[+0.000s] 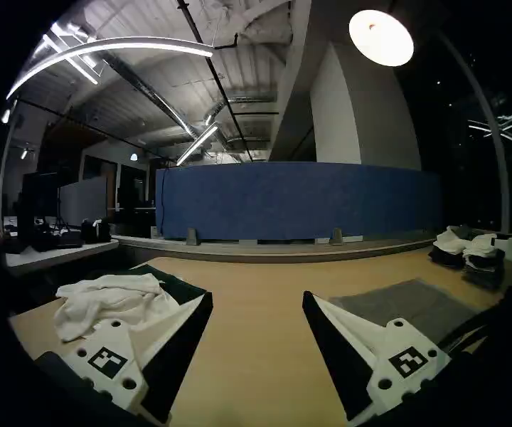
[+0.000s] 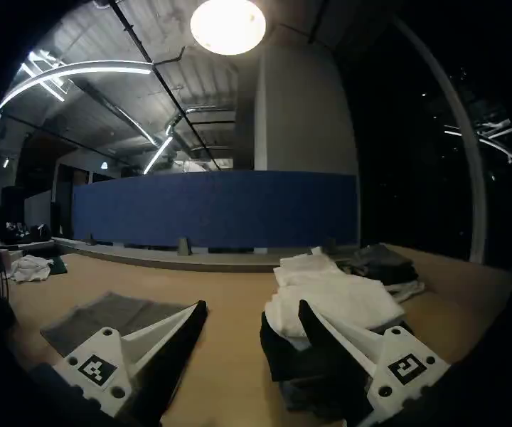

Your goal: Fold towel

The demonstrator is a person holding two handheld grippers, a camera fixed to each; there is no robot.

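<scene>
Now the left gripper (image 1: pixel 257 295) and right gripper (image 2: pixel 252 304) are hovering open-fingered and empty, flanking the grey towel (image 1: pixel 405 302); aiming for matching corners seems best.

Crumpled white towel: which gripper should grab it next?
Left, probably. The crumpled white towel lies just beyond the left gripper, jaws open; from the right gripper it sits far off to the left.

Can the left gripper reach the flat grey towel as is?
Probably yes: the flat grey cloth towel lies unobstructed on the light wooden table, just beside the left gripper, whose jaws stand open.
</scene>
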